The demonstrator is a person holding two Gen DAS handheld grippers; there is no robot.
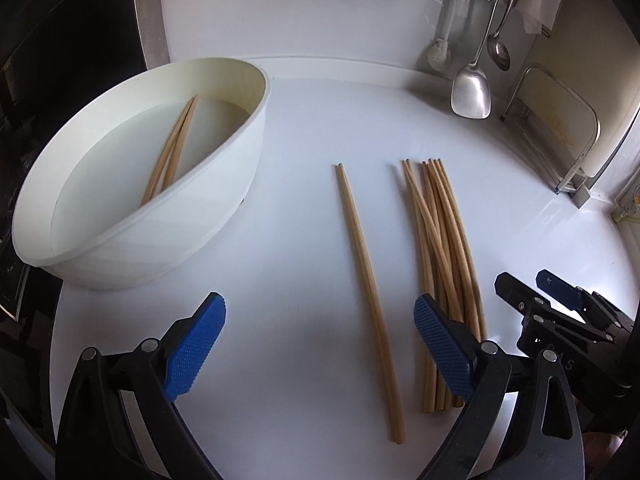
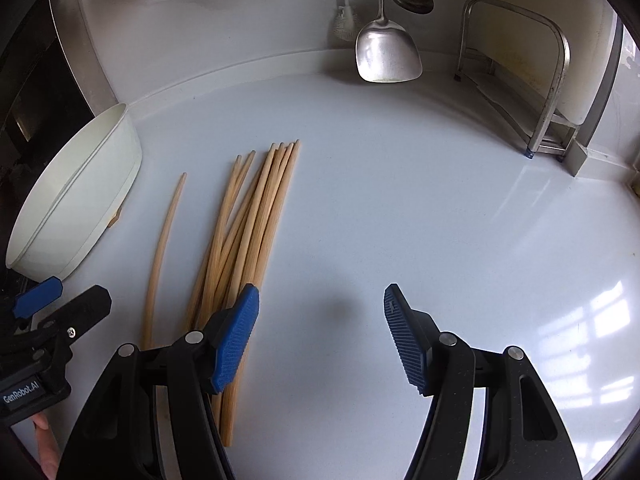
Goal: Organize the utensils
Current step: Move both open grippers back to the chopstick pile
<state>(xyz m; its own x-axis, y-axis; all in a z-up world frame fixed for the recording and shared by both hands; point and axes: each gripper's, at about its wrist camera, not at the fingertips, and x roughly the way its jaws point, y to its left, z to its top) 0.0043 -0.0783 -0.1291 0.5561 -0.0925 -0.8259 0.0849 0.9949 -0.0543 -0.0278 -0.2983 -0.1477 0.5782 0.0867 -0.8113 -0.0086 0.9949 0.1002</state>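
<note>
A white bowl (image 1: 160, 216) at the left held two chopsticks (image 1: 172, 152). The left gripper (image 1: 320, 344) hung wide apart above a lone pair (image 1: 368, 296); closing squarely at mid-length would likely lift both together. The bundle (image 2: 248, 232) lay just right of it, under the right gripper (image 2: 320, 336), likewise spread and empty. The white bench (image 2: 400, 200) was glossy; a spatula (image 2: 388, 52) hung behind.

A loose bundle of wooden chopsticks (image 1: 444, 256) lies flat on the white desk (image 1: 300, 140), tips pointing far, a few crossing one another. Left of it, apart, lies a separate pair (image 1: 366, 280). Further left, a white tub (image 1: 224, 200) holds two more chopsticks (image 1: 172, 152), leaning on its near wall.
</note>
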